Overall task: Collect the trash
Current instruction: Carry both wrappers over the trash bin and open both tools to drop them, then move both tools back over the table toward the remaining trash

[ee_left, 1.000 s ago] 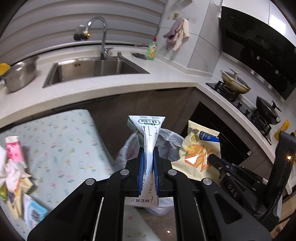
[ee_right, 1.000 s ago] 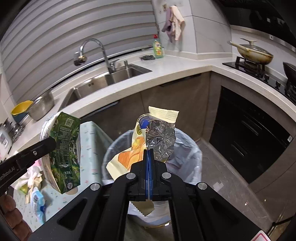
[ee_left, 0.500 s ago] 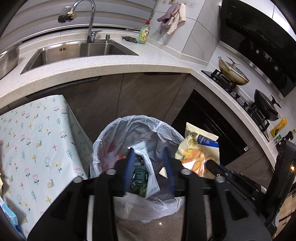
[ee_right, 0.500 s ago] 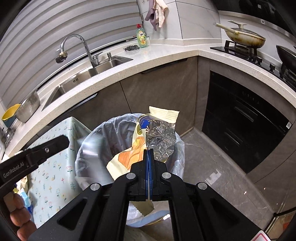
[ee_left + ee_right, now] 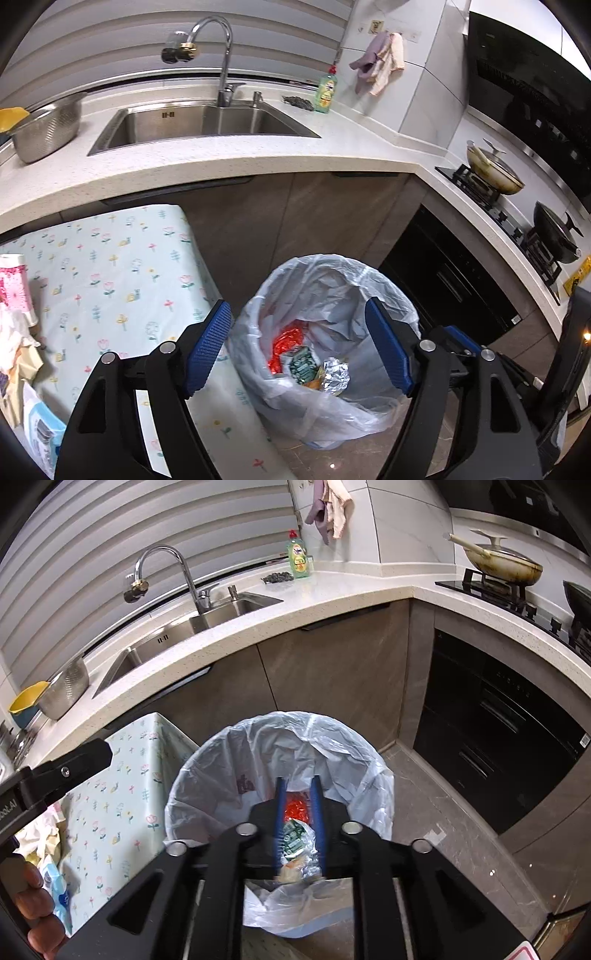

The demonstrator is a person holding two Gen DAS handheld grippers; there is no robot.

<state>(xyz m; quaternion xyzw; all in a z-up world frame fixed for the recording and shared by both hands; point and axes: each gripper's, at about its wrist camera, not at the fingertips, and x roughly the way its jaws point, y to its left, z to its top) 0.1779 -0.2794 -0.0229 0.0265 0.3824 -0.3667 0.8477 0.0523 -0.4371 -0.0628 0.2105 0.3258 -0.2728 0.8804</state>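
Left wrist view: the left gripper point(image 5: 297, 345), jaws just opened wide and gripping nothing, hangs above one round bin point(image 5: 334, 280) lined with thin crinkled plastic. Inside lie one green carton point(image 5: 303, 365), one crumpled foil bag point(image 5: 334, 374) and one red wrapper point(image 5: 286, 341).

Right wrist view: the right gripper point(image 5: 298, 821), its ribbed blue pads just parted slightly with nothing between them, points into the same bin point(image 5: 258, 746), beside one flower-printed tablecloth point(image 5: 122, 794).
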